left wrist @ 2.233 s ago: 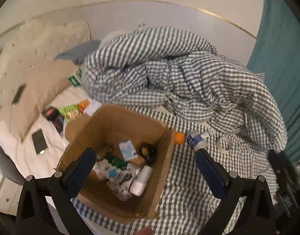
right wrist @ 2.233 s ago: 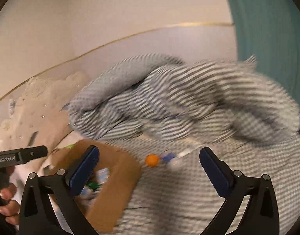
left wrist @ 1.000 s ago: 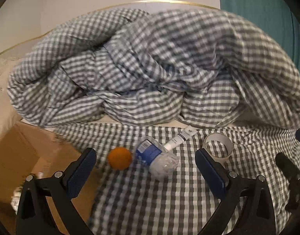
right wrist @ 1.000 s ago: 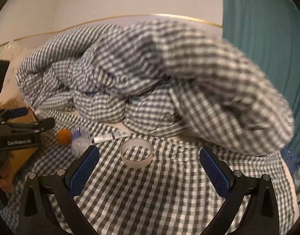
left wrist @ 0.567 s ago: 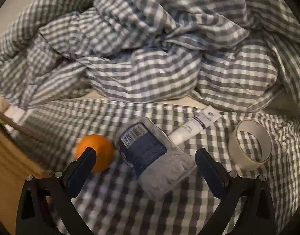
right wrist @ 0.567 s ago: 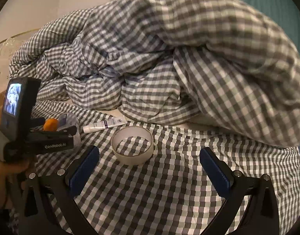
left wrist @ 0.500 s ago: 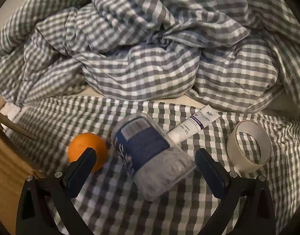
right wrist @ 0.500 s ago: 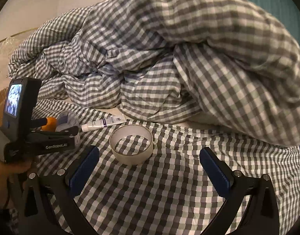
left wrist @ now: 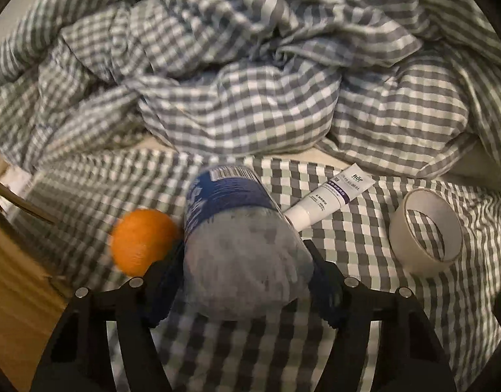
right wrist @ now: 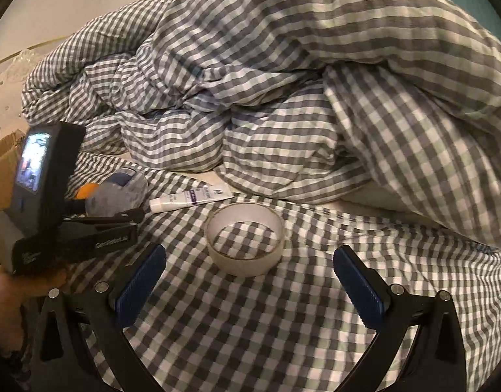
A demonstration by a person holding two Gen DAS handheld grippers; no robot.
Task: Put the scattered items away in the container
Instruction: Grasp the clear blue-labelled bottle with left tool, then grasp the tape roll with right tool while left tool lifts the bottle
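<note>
Our left tool (left wrist: 247, 281) has just been closing round the soft blue-labelled packet (left wrist: 237, 228) on the bed, pads flanking its sides for lifting. Our right tool (right wrist: 247, 284) hangs open before the tape roll (right wrist: 245, 238).

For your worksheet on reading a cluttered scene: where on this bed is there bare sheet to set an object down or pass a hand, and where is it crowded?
Free: the checked sheet in front of the tape roll, between the right gripper's open fingers. Crowded: the orange ball, wrapped bottle and tube bunch together, the left gripper around the bottle, below the heaped duvet.
</note>
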